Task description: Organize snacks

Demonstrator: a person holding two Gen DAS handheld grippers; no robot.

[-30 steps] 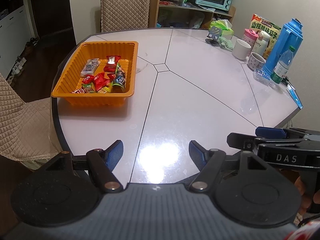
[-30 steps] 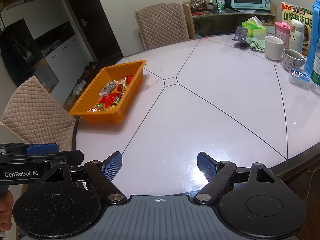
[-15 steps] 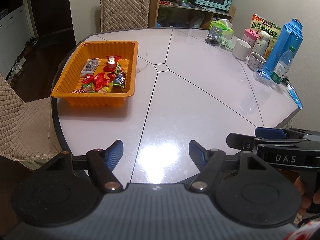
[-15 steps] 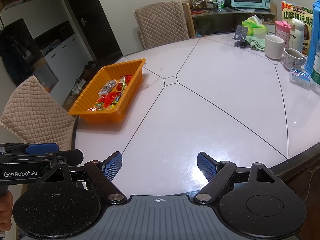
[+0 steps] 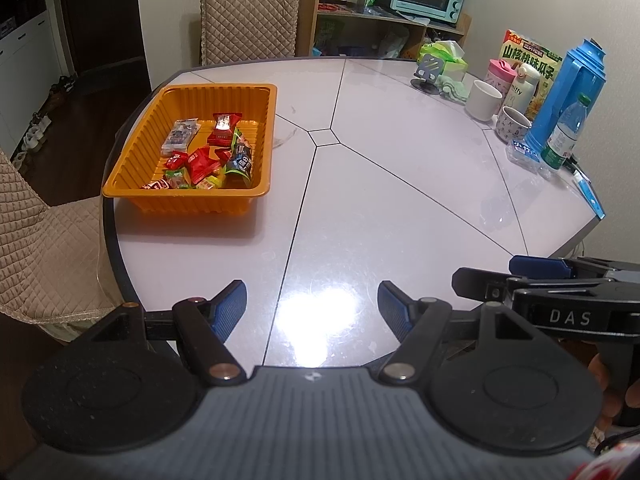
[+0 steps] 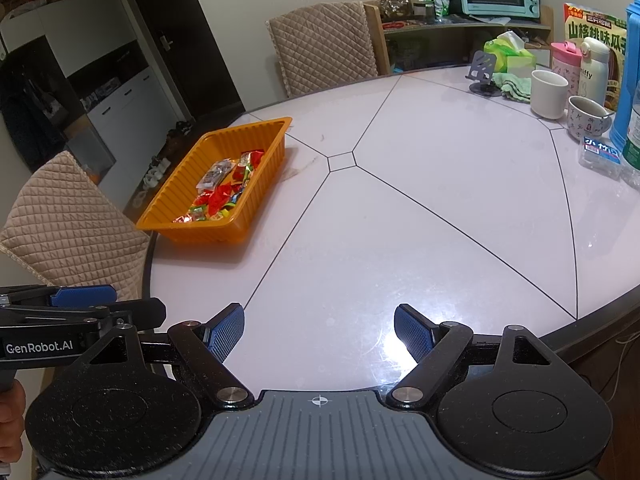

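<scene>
An orange tray (image 5: 264, 120) (image 6: 176, 200) sits at the left side of the white table and holds several wrapped snacks (image 5: 208, 156) (image 6: 220, 192). My left gripper (image 5: 312, 300) is open and empty above the table's near edge, far short of the tray. My right gripper (image 6: 319, 328) is open and empty, also at the near edge. The right gripper shows side-on at the right of the left wrist view (image 5: 560, 292); the left gripper shows at the left of the right wrist view (image 6: 80, 312).
At the far right of the table (image 5: 400, 184) stand a white mug (image 5: 483, 100), a patterned cup (image 5: 514, 123), a pink bottle (image 5: 500, 76), a blue thermos (image 5: 568, 96), a water bottle (image 5: 564, 136) and a snack box (image 5: 528, 52). Quilted chairs (image 5: 248, 20) (image 6: 68, 224) stand around.
Almost nothing: both grippers stay open and nearly still, and the right wrist view has shifted very slightly.
</scene>
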